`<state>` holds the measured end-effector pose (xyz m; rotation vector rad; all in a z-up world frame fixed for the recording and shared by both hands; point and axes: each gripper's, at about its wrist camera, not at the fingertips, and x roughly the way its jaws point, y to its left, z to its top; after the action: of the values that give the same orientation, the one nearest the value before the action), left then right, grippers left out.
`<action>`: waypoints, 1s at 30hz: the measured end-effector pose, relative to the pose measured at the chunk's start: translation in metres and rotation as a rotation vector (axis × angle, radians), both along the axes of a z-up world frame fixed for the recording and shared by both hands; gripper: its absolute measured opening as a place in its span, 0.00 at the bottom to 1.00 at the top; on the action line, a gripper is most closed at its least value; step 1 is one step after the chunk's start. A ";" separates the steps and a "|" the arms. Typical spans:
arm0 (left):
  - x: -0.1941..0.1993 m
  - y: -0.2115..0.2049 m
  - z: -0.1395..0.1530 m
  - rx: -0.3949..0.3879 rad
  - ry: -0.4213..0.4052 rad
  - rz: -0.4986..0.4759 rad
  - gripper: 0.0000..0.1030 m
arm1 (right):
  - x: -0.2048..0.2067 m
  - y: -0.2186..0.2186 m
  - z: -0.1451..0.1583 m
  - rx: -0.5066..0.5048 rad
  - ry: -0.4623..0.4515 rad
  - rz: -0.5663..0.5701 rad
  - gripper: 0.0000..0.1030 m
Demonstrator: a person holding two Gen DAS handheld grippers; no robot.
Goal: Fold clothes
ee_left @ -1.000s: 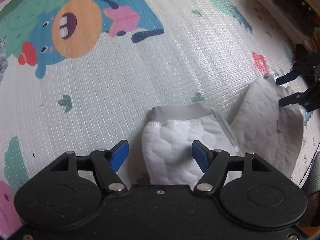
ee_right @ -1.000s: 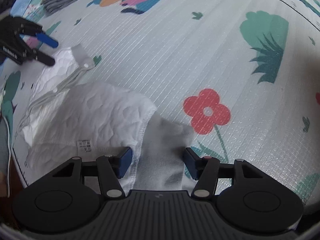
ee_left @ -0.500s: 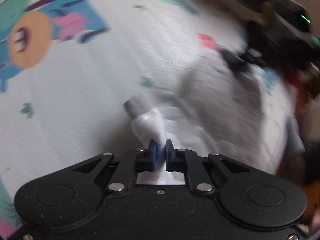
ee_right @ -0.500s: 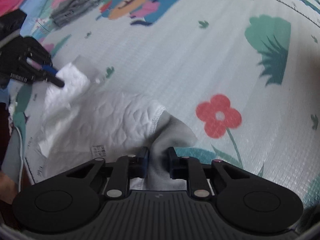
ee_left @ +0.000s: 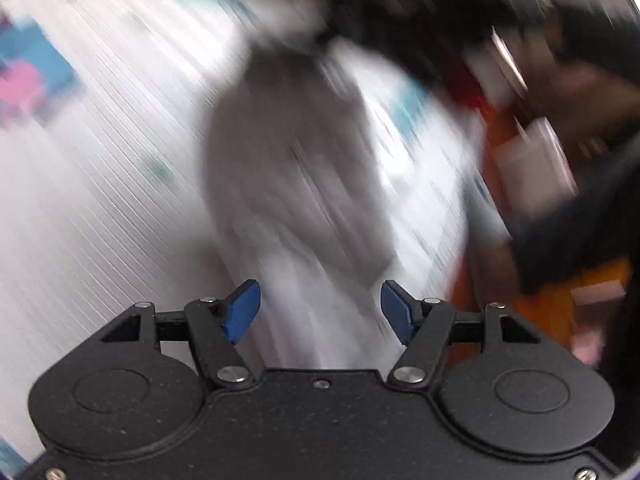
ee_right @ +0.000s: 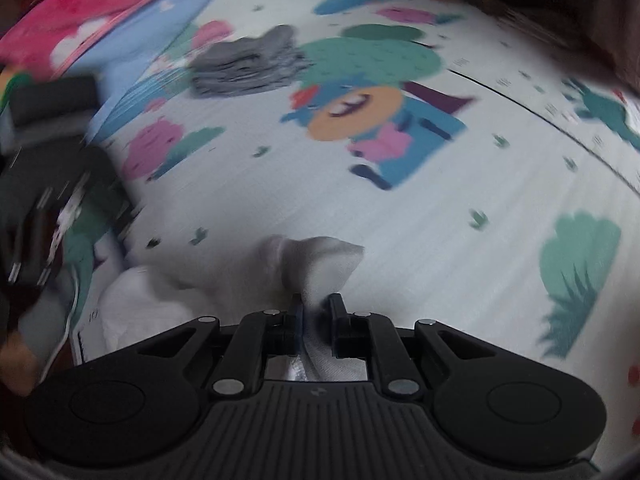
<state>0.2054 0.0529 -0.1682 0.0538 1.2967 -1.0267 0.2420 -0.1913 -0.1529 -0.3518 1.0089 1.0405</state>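
A white quilted garment with a grey band (ee_left: 296, 184) hangs or lies stretched ahead of my left gripper (ee_left: 320, 310), badly blurred by motion. The left gripper is open, its blue pads apart on either side of the cloth. In the right wrist view my right gripper (ee_right: 316, 318) is shut on a grey-white fold of the same garment (ee_right: 320, 268), lifted above the play mat (ee_right: 460, 216). The rest of the cloth trails down to the left (ee_right: 140, 304). The other gripper shows as a dark blur at the left edge (ee_right: 36, 216).
A stack of folded grey clothes (ee_right: 252, 62) lies on the cartoon-printed mat at the back. A pink and blue blanket (ee_right: 100, 12) borders the mat's far left. Dark, orange and red shapes (ee_left: 560, 160) fill the right of the left wrist view, too blurred to name.
My left gripper has opened and let go of the garment, and it is swinging fast. My right gripper has stayed shut on the cloth and lifted it, tilting up toward the far mat.
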 end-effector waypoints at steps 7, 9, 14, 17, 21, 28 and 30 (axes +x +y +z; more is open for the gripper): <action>0.019 -0.029 0.019 0.026 -0.242 0.043 0.64 | -0.034 0.023 0.017 0.054 -0.040 0.183 0.14; 0.013 -0.038 0.021 0.020 -0.270 0.020 0.60 | -0.039 0.026 0.023 0.083 -0.036 0.201 0.14; -0.015 -0.052 0.028 0.002 -0.284 -0.124 0.10 | -0.040 0.018 0.033 0.111 0.006 0.188 0.17; -0.032 -0.057 0.037 -0.001 -0.307 -0.161 0.10 | -0.019 -0.013 0.041 0.187 0.084 0.043 0.33; -0.040 -0.070 0.038 0.016 -0.335 -0.223 0.09 | 0.010 -0.041 0.040 0.204 0.131 -0.200 0.62; -0.044 -0.088 0.038 0.037 -0.376 -0.296 0.09 | 0.042 -0.041 -0.004 0.103 0.387 -0.550 0.77; -0.047 -0.089 0.039 0.041 -0.383 -0.307 0.09 | 0.044 -0.040 -0.015 0.057 0.418 -0.595 0.68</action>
<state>0.1587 -0.0358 -0.1296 0.4709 0.9746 -1.1818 0.2862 -0.2308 -0.1683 0.2229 1.3457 0.6020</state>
